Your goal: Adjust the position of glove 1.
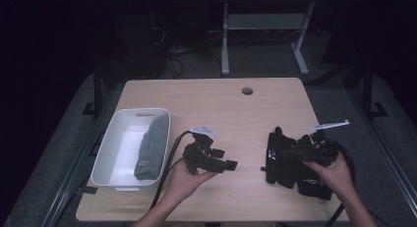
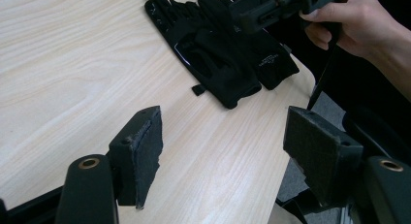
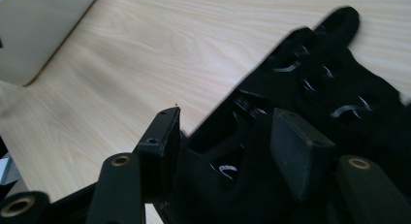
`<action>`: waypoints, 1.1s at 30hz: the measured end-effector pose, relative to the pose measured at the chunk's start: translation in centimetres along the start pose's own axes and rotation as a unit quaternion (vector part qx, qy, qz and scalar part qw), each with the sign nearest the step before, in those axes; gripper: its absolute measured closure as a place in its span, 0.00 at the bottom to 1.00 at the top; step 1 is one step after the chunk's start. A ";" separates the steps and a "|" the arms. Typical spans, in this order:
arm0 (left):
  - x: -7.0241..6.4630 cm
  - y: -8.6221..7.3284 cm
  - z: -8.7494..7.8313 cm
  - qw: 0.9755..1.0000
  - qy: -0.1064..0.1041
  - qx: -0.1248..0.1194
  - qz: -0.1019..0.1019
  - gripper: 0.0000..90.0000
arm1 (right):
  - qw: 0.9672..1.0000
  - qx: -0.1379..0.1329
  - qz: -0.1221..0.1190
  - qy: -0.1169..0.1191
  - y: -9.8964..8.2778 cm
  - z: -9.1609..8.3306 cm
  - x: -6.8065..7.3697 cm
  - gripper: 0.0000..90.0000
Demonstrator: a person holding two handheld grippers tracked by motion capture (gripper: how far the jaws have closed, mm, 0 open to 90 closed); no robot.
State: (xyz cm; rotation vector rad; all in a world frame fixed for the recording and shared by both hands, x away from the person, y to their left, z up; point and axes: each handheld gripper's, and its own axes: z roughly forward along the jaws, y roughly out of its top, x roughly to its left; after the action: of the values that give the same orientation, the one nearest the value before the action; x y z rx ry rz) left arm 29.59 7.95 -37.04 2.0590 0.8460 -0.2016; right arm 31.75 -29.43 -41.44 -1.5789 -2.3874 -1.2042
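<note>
Black gloves (image 1: 282,160) lie flat at the table's (image 1: 216,97) right, near its front edge. Right gripper (image 1: 290,155) sits over them, coming in from 3 o'clock; jaws apart, straddling glove fabric at the edge, pads not seen pressing. Left gripper (image 1: 227,164) held mid-table, jaws apart with nothing between, gloves well off at its 3 o'clock. White bin (image 1: 110,153) with a grey cloth (image 1: 151,147) at the table's 9 o'clock.
</note>
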 end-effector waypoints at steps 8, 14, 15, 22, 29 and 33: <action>-0.3 -0.3 1.1 1.000 -0.008 0.007 0.004 0.33 | 0.999 0.009 0.009 -0.033 -2.6 -1.1 -1.5 0.50; -0.6 -0.3 1.7 1.000 -0.011 0.012 0.003 0.32 | 0.998 0.016 0.011 -0.066 -4.0 -1.8 -2.6 0.52; -0.6 -0.3 1.7 1.000 -0.012 0.014 0.004 0.32 | 0.997 0.017 0.011 -0.075 -4.2 -1.9 -2.7 0.53; -0.7 -0.4 2.0 1.000 -0.013 0.016 0.003 0.32 | 0.992 0.027 -0.001 -0.122 -5.1 -1.8 -3.5 0.56; -0.6 -0.5 2.3 1.000 -0.021 0.019 -0.001 0.32 | 0.985 0.035 -0.044 -0.162 -5.7 -1.1 -3.1 0.61; -0.5 -0.8 2.6 0.999 -0.031 0.020 -0.009 0.32 | 0.972 0.056 -0.100 -0.204 -5.7 -0.3 -1.9 0.63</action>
State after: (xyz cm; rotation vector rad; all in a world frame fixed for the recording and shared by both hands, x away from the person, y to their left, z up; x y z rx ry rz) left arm 29.12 5.98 -38.96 2.0718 0.8290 -0.2933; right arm 28.07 -32.09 -45.35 -1.7242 -2.8661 -0.8080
